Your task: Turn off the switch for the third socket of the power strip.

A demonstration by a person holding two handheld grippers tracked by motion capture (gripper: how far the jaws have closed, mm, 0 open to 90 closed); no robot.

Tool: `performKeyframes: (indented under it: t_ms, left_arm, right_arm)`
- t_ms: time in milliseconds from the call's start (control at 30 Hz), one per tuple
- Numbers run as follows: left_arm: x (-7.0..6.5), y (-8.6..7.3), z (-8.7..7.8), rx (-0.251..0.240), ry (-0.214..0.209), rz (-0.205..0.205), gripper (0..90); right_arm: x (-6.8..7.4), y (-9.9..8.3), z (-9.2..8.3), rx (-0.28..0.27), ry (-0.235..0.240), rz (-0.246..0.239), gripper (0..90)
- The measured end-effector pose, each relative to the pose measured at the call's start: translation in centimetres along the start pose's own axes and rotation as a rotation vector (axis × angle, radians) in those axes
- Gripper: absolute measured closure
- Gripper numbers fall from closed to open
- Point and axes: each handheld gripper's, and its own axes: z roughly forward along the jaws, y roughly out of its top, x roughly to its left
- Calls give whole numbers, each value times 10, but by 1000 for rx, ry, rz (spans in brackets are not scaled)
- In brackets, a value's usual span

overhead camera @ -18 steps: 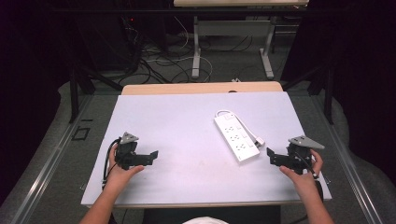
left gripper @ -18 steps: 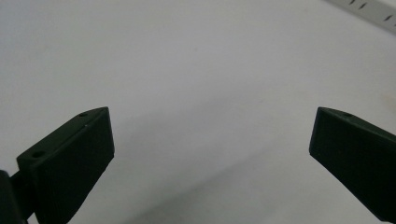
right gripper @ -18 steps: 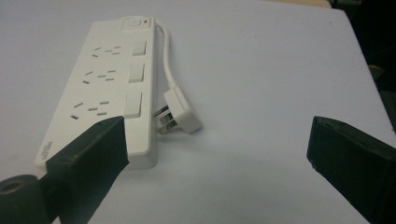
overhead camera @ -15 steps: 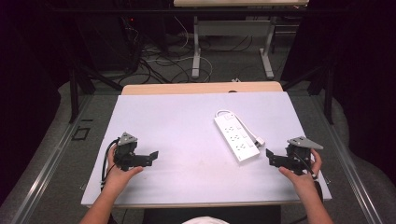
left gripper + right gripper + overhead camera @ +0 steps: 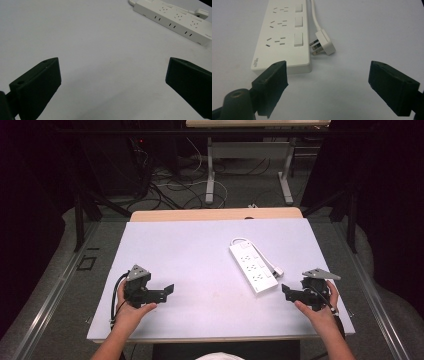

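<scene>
a white power strip (image 5: 252, 267) lies flat on the table (image 5: 200, 245), right of the middle, with its cord and plug (image 5: 323, 45) lying just beside it. the right gripper (image 5: 287, 291) sits near the strip's closest end, pointing at it, jaws wide apart with nothing between them. the left gripper (image 5: 167, 291) rests well apart from the strip on the table's left side, jaws also spread and empty.
</scene>
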Motion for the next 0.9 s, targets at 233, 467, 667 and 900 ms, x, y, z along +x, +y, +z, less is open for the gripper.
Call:
performKeyframes:
  t_ms: [233, 467, 667, 900]
  left_arm:
    - [-3, -1, 1, 7, -25, 6, 0]
    - [-5, -2, 4, 3, -28, 19, 0]
    - [-7, -3, 5, 5, -30, 29, 0]
    - [-6, -3, 6, 11, -28, 29, 0]
  right_arm:
    - [11, 4, 2, 14, 35, -44, 174]
    - [18, 13, 9, 50, 68, -70, 237]
    - [22, 21, 11, 70, 75, -100, 271]
    - [21, 34, 12, 99, 73, -109, 274]
